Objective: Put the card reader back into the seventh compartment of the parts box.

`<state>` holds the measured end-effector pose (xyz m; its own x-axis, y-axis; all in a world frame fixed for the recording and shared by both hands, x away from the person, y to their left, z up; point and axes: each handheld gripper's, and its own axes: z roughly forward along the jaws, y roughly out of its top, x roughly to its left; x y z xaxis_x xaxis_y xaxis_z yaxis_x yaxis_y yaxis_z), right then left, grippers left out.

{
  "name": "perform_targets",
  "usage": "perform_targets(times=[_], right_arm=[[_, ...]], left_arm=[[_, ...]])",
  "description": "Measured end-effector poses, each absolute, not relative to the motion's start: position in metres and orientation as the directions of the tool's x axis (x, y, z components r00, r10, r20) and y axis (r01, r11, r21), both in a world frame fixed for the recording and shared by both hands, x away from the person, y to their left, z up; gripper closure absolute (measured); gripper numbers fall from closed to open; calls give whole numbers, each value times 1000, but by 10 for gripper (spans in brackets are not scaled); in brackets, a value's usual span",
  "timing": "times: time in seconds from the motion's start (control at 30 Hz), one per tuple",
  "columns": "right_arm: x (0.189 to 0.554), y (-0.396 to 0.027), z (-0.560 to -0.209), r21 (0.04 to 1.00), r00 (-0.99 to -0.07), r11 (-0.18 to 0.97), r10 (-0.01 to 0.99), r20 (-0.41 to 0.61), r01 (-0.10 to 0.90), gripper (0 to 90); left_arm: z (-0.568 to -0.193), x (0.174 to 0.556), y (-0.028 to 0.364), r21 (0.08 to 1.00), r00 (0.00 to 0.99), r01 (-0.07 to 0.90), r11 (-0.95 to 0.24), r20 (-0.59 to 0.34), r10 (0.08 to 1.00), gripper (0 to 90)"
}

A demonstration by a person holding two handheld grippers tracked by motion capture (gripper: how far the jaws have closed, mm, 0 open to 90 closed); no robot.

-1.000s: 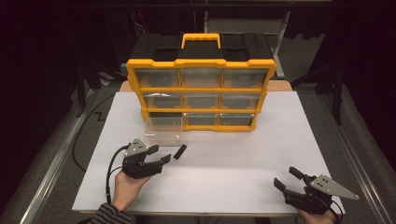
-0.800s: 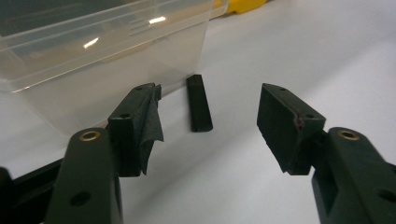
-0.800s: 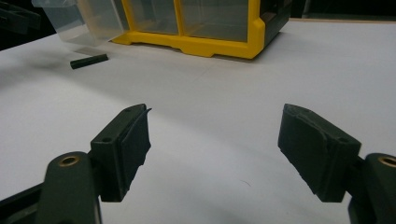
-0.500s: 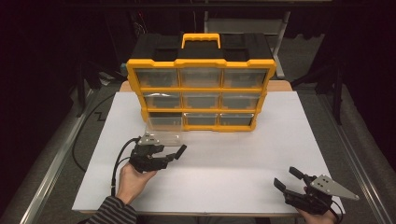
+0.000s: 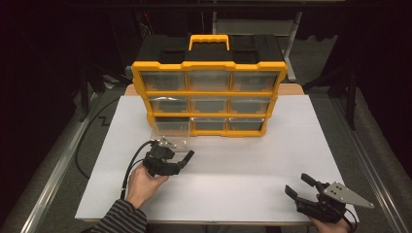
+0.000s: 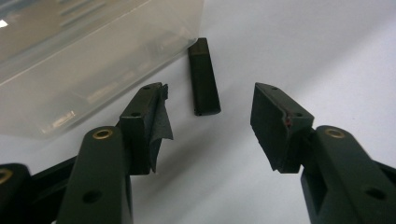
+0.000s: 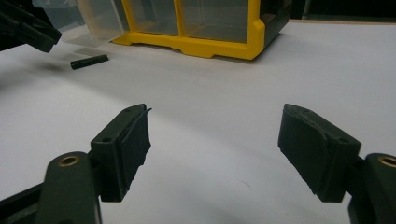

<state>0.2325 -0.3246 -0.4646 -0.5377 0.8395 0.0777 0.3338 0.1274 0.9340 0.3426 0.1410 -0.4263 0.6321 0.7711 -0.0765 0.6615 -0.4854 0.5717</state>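
Note:
A short black stick (image 6: 204, 77) lies flat on the white table just ahead of my left gripper (image 6: 208, 100), whose jaws stand open on either side of its near end without touching it. A clear plastic drawer (image 6: 84, 56) sits on the table right beside the stick's far end. In the high view the left gripper (image 5: 182, 161) is in front of that drawer (image 5: 170, 142), below the yellow organizer (image 5: 209, 65). My right gripper (image 5: 303, 187) rests open and empty near the table's front right corner. From it I see the stick (image 7: 88, 61) far off.
The organizer (image 7: 210, 46) stands upright at the back centre with a black top and yellow handle, its other clear drawers pushed in. White table surface (image 5: 252, 165) stretches between the two grippers. A black cable (image 5: 131, 165) trails from the left gripper.
The left hand has carried its open gripper forward and to the right, up to the stick beside the clear drawer. The right gripper has stayed where it was.

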Motion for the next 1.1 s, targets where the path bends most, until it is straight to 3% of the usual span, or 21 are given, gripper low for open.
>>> perform_targets(times=[1.1], right_arm=[[232,-325,-465,932,-535,124,841,83,340,254]], left_arm=[[-451,362,120,503,592,717,-482,-76,802,504]])
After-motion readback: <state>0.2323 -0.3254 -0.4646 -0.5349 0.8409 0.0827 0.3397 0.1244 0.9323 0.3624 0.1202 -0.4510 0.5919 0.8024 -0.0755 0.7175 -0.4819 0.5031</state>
